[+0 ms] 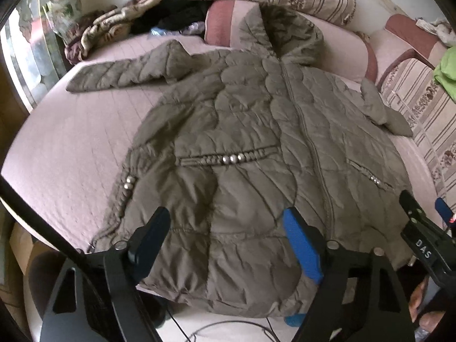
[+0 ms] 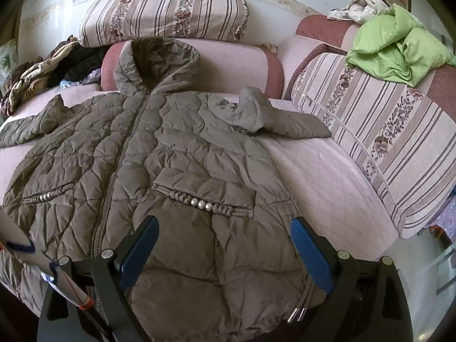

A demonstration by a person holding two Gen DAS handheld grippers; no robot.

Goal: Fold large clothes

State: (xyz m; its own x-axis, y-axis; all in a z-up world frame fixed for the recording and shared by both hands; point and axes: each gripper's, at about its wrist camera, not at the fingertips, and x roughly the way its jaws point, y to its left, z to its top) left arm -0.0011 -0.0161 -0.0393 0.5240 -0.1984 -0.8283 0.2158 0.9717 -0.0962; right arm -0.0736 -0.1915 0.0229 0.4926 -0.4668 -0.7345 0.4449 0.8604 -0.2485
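Observation:
A large olive-grey quilted hooded coat (image 1: 245, 131) lies front up and zipped on a pink bed cover, hood at the far side, both sleeves out to the sides. It also shows in the right wrist view (image 2: 176, 154). My left gripper (image 1: 228, 228) is open and empty, its blue fingers (image 1: 302, 245) spread over the coat's left hem. My right gripper (image 2: 225, 236) is open and empty over the coat's right hem, below a beaded pocket (image 2: 205, 199). The right gripper's tip shows at the left wrist view's right edge (image 1: 424, 228).
Striped floral pillows (image 2: 165, 11) and a pink bolster (image 2: 245, 65) lie behind the hood. A striped cushion (image 2: 384, 142) with a green garment (image 2: 399, 51) stands at the right. A pile of blankets and dark clothes (image 1: 128, 25) lies at the far left. Cables (image 1: 228, 327) hang below the bed edge.

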